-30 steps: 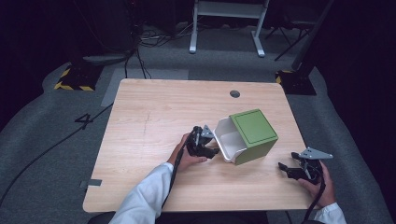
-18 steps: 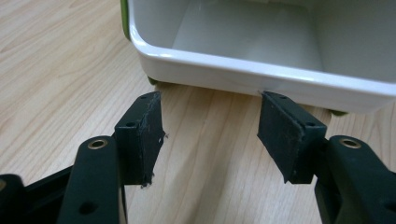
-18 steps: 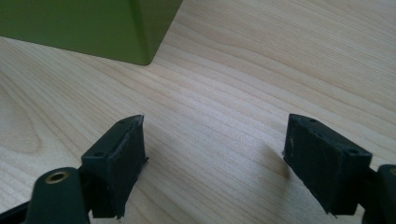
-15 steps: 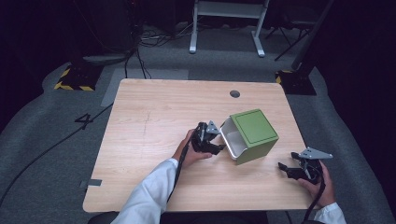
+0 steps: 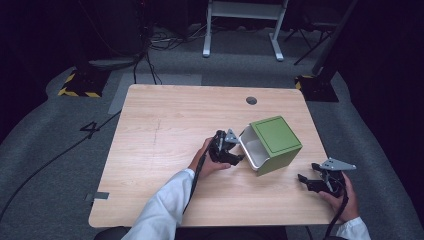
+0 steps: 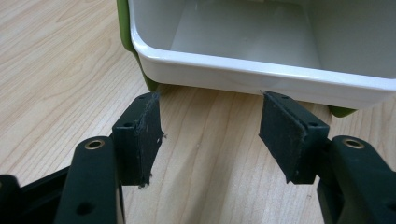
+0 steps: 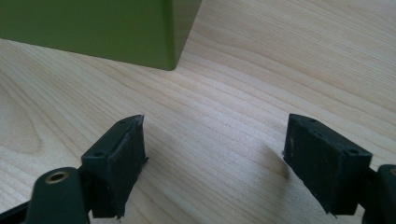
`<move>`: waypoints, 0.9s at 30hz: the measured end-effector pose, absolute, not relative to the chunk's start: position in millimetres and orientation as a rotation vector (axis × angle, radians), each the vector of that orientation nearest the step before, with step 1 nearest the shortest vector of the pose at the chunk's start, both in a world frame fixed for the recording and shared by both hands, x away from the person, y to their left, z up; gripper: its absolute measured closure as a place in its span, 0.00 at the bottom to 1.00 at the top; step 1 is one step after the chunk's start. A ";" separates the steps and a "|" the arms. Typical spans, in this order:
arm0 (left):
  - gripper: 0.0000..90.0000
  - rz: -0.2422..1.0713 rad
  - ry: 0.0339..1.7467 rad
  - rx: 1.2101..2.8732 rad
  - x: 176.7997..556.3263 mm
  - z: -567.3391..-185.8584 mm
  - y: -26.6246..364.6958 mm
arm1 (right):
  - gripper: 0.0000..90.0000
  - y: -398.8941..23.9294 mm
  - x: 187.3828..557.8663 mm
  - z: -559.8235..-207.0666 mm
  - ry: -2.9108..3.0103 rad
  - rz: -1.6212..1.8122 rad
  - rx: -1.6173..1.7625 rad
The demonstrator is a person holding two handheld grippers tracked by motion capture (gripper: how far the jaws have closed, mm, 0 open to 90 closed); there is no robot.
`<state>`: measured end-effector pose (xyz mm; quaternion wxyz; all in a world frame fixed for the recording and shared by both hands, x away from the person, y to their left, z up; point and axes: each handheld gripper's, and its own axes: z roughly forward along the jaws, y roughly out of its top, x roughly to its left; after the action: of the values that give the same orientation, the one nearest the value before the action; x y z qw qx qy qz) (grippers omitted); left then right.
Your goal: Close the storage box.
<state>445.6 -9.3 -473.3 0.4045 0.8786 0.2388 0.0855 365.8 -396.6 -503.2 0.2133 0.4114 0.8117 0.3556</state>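
A green box with a white inside (image 5: 271,144) lies on its side on the wooden table (image 5: 165,120), its open mouth facing left. My left gripper (image 5: 235,150) sits right at that mouth, open, its pads (image 6: 140,135) just short of the white rim (image 6: 261,77). The box's hollow looks bare in the left gripper view. My right gripper (image 5: 309,181) rests open near the table's front right, apart from the box; its fingers (image 7: 119,163) hold nothing, and the box's green corner (image 7: 116,28) stands ahead of them.
A small round hole (image 5: 251,100) marks the table's far side. Beyond the table are grey carpet, cables (image 5: 150,55), a yellow-black striped base (image 5: 80,85) and a white frame's legs (image 5: 240,30). The left half of the table is bare wood.
My left gripper has slid right toward the box's mouth, and the box has shifted slightly right with its opening turned more toward the gripper. The right gripper has stayed put.
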 end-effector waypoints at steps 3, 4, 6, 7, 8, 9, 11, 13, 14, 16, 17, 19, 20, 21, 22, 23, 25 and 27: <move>0.42 0.219 0.596 2.223 445.8 -472.9 -7.5 | 0.23 -396.6 365.7 -503.2 2.253 0.986 1.140; 0.42 0.220 0.602 2.222 445.7 -472.7 -7.0 | 0.23 -396.6 365.7 -503.2 2.253 0.986 1.140; 0.42 0.220 0.600 2.224 445.8 -471.7 -4.9 | 0.23 -396.6 365.7 -503.2 2.253 0.986 1.140; 0.42 0.220 0.604 2.225 445.5 -471.3 -3.7 | 0.23 -396.6 365.6 -503.2 2.253 0.986 1.139; 0.42 0.223 0.604 2.225 445.6 -470.8 -2.4 | 0.23 -396.6 365.5 -503.1 2.254 0.986 1.139; 0.42 0.226 0.602 2.225 445.6 -470.6 -1.0 | 0.23 -396.7 365.4 -503.1 2.253 0.984 1.137; 0.41 0.236 0.601 2.231 444.9 -469.5 1.9 | 0.23 -396.7 365.4 -503.1 2.253 0.984 1.137; 0.40 0.237 0.601 2.231 444.4 -468.8 3.5 | 0.23 -396.6 365.3 -503.2 2.253 0.984 1.136; 0.40 0.251 0.602 2.235 443.4 -467.2 7.4 | 0.23 -396.6 365.3 -503.1 2.253 0.984 1.136; 0.39 0.256 0.599 2.243 442.3 -465.3 12.0 | 0.23 -396.6 365.3 -503.2 2.253 0.984 1.136; 0.39 0.259 0.603 2.245 441.4 -464.4 14.3 | 0.23 -396.6 365.2 -503.1 2.253 0.984 1.136; 0.38 0.267 0.603 2.247 439.4 -462.7 19.7 | 0.23 -396.6 365.2 -503.1 2.252 0.984 1.136; 0.37 0.269 0.607 2.254 438.1 -461.7 22.4 | 0.23 -396.6 365.2 -503.1 2.253 0.983 1.136; 0.37 0.278 0.604 2.257 437.5 -460.8 25.2 | 0.23 -396.7 365.2 -503.2 2.253 0.984 1.136; 0.36 0.283 0.609 2.260 436.5 -459.9 27.9 | 0.23 -396.7 365.2 -503.1 2.253 0.984 1.136; 0.36 0.292 0.608 2.263 435.5 -458.6 31.0 | 0.23 -396.7 365.2 -503.2 2.253 0.984 1.137; 0.35 0.302 0.611 2.267 433.1 -455.7 37.0 | 0.23 -396.7 365.1 -503.1 2.252 0.983 1.136; 0.34 0.307 0.614 2.270 431.7 -454.1 39.9 | 0.23 -396.7 365.1 -503.1 2.252 0.984 1.136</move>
<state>431.7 39.9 -454.1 0.3755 0.8871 0.2401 0.1201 365.1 -396.7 -503.1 0.2153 0.4097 0.8124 0.3547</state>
